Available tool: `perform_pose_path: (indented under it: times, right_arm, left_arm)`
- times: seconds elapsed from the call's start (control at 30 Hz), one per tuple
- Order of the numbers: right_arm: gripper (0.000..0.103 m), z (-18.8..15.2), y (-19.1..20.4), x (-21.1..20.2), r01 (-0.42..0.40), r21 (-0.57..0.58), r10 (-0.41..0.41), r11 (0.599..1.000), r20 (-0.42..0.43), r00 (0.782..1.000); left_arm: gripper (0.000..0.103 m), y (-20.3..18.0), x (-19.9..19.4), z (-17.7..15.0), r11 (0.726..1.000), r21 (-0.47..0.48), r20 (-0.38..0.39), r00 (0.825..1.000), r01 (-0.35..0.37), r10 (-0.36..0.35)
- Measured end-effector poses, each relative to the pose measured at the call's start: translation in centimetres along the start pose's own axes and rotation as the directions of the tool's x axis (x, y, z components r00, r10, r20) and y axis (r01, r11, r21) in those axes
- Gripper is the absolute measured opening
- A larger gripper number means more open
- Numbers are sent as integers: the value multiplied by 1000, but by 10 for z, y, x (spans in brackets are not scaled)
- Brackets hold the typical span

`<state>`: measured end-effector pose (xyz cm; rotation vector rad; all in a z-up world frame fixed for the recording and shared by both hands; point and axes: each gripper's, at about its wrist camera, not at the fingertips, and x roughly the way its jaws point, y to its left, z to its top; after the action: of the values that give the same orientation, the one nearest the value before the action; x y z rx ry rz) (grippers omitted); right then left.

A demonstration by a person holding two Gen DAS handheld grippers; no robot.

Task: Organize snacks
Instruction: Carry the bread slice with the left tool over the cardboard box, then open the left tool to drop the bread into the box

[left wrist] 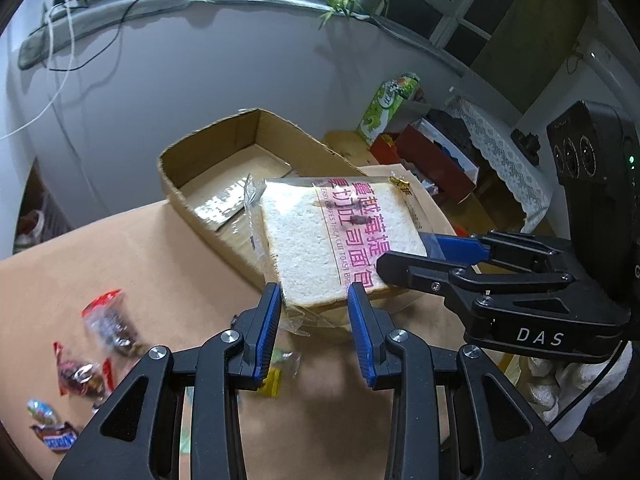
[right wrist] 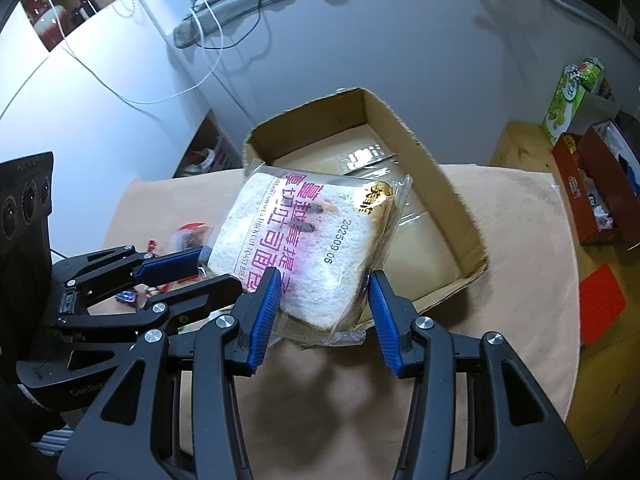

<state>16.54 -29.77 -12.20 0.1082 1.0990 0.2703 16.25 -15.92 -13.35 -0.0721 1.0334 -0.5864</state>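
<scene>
Toast bread pack (left wrist: pixel 340 240) pinched between left gripper (left wrist: pixel 314 300) and right gripper (right wrist: pixel 324 284).

Each gripper consists of black plastic linkage arms with triangular cut-outs, joined by silver round-head screws, ending in two blue ribbed finger pads. The left gripper (left wrist: pixel 314 300) has a "GenRo…" marking on its body. The right gripper (right wrist: pixel 324 284) is marked "DAS"; its black camera housing carries three round lenses and a green indicator light.
</scene>
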Motion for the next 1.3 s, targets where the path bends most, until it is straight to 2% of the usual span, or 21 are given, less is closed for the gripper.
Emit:
perform_pose_path:
  times: [0.27,0.37,0.5,0.8,0.87,0.93,1.3]
  right_arm:
    - [48,3,-22,16,45,-3,-45,999,-22,999]
    - [48,4,-28,24,123,4,-123,992,-29,992]
    - [48,0,-32,23,121,17,-120,993,-32,992]
    - [49,-4,-21,13,120,-11,-120,993,-15,993]
    - [57,-5,-15,8,116,-24,-117,993,-5,993]
    - [59,-6,-9,4,117,-40,-116,992,6,993]
    - [59,-23,37,-8,68,-136,-66,988,20,998]
  left_arm:
    - [32,-8,29,11,1000,9,-39,999,-9,10]
    - [32,-11,38,10,999,22,-61,997,-40,42]
    - [32,-14,37,8,998,37,-58,996,-60,62]
    - [32,-3,16,6,998,22,-29,998,-61,61]
    - [32,1,9,5,998,16,-19,998,-66,66]
    - [32,7,1,2,997,4,-10,997,-76,76]
    - [34,47,-54,-29,986,-97,34,990,-136,140]
